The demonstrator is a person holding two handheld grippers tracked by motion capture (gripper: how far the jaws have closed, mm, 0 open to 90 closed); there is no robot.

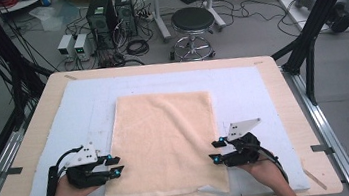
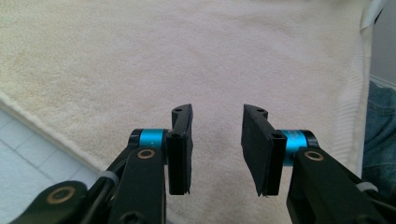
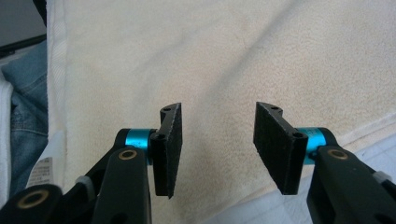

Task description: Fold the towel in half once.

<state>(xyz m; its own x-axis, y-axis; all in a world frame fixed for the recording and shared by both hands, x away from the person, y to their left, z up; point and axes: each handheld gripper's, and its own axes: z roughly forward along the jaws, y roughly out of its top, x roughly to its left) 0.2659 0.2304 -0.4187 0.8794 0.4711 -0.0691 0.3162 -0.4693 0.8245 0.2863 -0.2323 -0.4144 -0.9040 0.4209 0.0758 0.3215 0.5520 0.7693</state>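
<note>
A cream towel (image 1: 165,142) lies flat on the pale blue mat (image 1: 249,84) in the middle of the table. My left gripper (image 1: 115,165) sits at the towel's left edge near the front, pointing inward over it. In the left gripper view the towel (image 2: 196,56) spreads under the open left gripper (image 2: 215,149), with nothing between its pads. My right gripper (image 1: 215,151) sits at the towel's right edge, also pointing inward. In the right gripper view the towel (image 3: 219,60) lies beneath the open right gripper (image 3: 217,147), and nothing is held.
The wooden table (image 1: 38,114) has bare margins around the mat. Behind it on the floor stand a round stool (image 1: 192,22), computer towers (image 1: 100,14) and loose cables. Black frame legs (image 1: 314,25) rise at the right. Denim-clad legs (image 2: 380,126) show at the table's front edge.
</note>
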